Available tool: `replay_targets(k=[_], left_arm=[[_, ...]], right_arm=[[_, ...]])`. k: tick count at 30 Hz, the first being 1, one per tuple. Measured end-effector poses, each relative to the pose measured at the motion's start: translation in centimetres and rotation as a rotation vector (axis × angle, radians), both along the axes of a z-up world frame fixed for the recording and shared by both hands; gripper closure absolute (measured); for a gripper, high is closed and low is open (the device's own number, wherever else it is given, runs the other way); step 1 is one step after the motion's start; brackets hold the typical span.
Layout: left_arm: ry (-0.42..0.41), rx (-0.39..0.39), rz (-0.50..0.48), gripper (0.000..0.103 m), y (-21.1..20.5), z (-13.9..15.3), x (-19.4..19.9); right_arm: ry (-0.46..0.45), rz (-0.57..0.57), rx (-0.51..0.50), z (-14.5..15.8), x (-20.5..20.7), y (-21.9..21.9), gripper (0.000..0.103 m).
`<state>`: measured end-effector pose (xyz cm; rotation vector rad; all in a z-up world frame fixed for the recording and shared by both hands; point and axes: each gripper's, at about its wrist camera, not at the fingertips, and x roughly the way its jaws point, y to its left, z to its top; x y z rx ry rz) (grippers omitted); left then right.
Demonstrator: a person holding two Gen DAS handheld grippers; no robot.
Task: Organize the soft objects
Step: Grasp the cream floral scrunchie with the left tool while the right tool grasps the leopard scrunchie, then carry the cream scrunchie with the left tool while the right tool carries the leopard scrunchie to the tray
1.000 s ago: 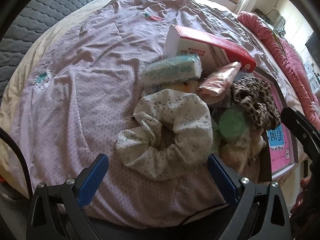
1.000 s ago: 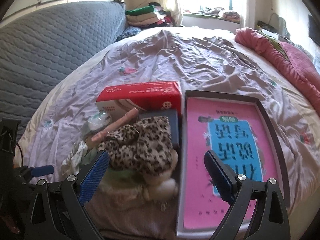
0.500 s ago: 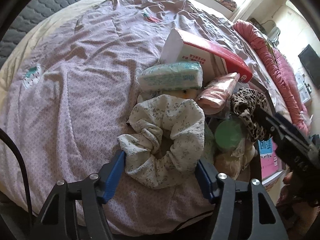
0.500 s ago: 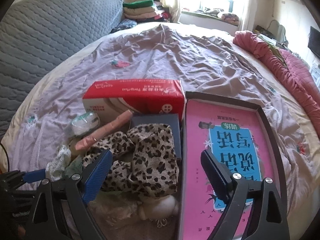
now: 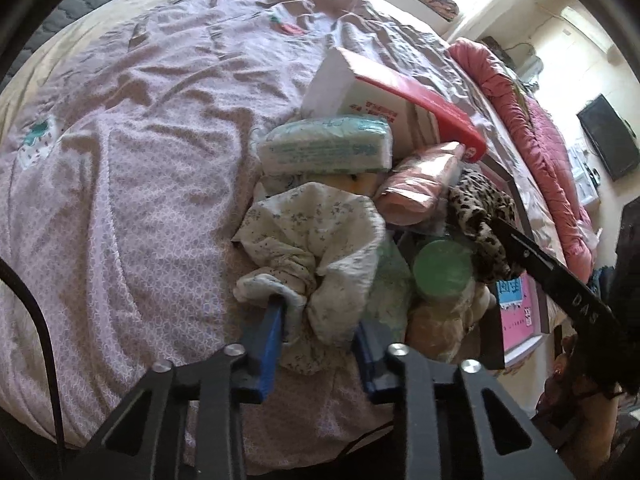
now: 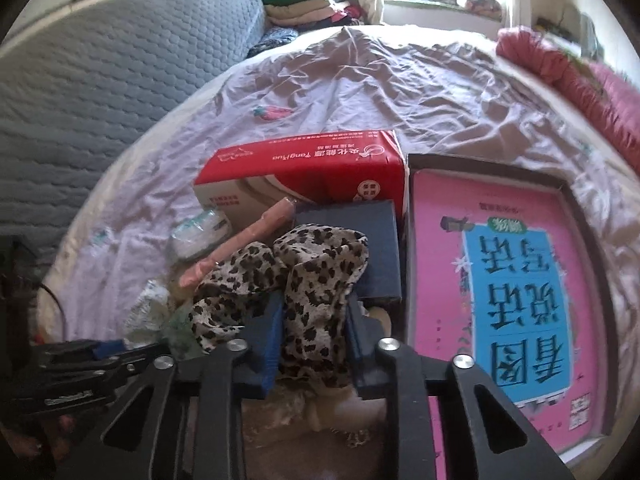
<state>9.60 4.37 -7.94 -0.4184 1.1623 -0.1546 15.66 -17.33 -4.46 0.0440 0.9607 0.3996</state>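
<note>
A white floral scrunchie (image 5: 312, 248) lies bunched on the lilac bedspread (image 5: 140, 160). My left gripper (image 5: 320, 332) is closing on it, and both blue pads press into its near fold. A leopard-print scrunchie (image 6: 316, 280) rests on top of the pile beside it. My right gripper (image 6: 314, 330) is closing too, squeezing a fold of that fabric between its pads. In the left wrist view the leopard scrunchie (image 5: 480, 216) shows at the right, with the right gripper's black finger (image 5: 540, 264) over it.
Crowded around the scrunchies are a red and white tissue box (image 6: 304, 172), a pale green tissue pack (image 5: 328, 146), a pink packet (image 5: 420, 184), a green round lid (image 5: 442, 268) and a dark blue box (image 6: 360, 240). A pink book in a dark tray (image 6: 500, 280) lies right.
Both grippers went from wide open to closed in on fabric: the left on the floral scrunchie, the right on the leopard one. Both tipped down a little, and the scrunchies bunched up.
</note>
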Motion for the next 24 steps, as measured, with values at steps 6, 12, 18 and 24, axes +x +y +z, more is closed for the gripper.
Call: replay_targets(k=[6, 12, 18, 24], left_arm=[[-0.050, 0.004, -0.029, 0.090, -0.5, 1.0, -0.7], [-0.124, 0.007, -0.022, 0.094, -0.2, 3.1, -1.4], [-0.155, -0.002, -0.015, 0.094, 0.0, 4.9, -1.9], [-0.210, 0.026, -0.049, 0.094, -1.1, 7.2, -2.5]], right_arm=[[-0.014, 0.000, 0.042, 0.6, -0.6, -1.2, 0.095], [-0.085, 0.000, 0.046, 2.6, -1.5, -1.6, 0.096], [-0.131, -0.008, 0.057, 4.6, -2.3, -2.4, 0.096], [-0.154, -0.026, 0.072, 6.1, -3.2, -3.6, 0.096]])
